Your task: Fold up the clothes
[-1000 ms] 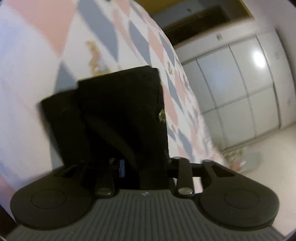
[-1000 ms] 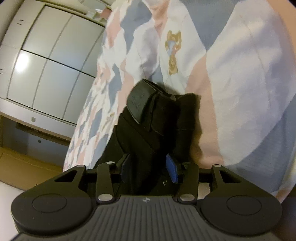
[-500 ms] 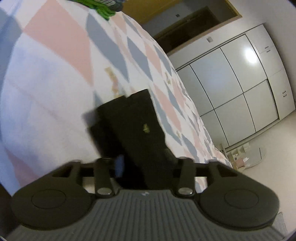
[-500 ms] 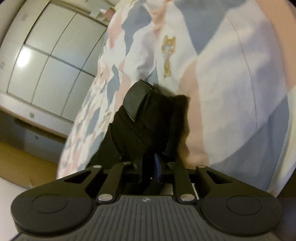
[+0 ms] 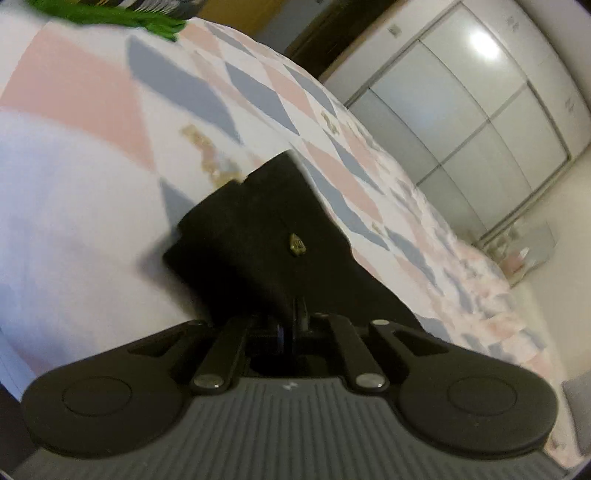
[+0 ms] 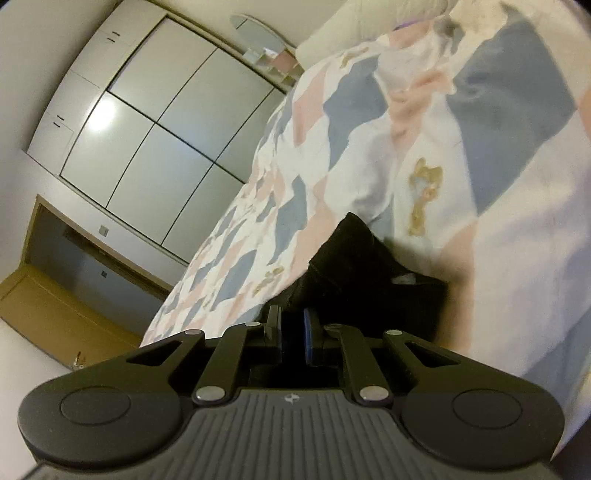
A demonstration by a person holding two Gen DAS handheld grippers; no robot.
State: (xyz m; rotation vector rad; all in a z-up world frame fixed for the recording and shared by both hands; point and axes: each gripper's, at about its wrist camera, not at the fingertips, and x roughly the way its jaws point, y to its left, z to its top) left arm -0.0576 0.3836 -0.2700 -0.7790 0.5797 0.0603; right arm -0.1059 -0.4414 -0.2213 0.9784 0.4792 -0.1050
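Note:
A black garment [image 5: 258,229] with a brass button [image 5: 297,244] lies folded on the patterned bedspread [image 5: 92,184]. My left gripper [image 5: 297,314] sits at the garment's near edge, its jaws shut tight on the black fabric. In the right wrist view the same black garment [image 6: 369,280] bunches up just ahead of my right gripper [image 6: 291,321]. Its jaws are closing, with a narrow gap left and a fold of the black fabric between the blue pads [image 6: 308,332]. The part of the garment under both grippers is hidden.
The bedspread [image 6: 517,258] has pink, grey-blue and white diamonds and slopes off toward the floor. A green item [image 5: 129,14] lies at the bed's far end. White wardrobe doors [image 6: 147,129] stand beyond the bed. Small things sit on the floor [image 5: 524,251] by the wardrobe.
The left jaws opened wide around the garment's edge, then shut on it, and the gripper drew back a little. The right jaws narrowed onto the fabric and the right gripper rose.

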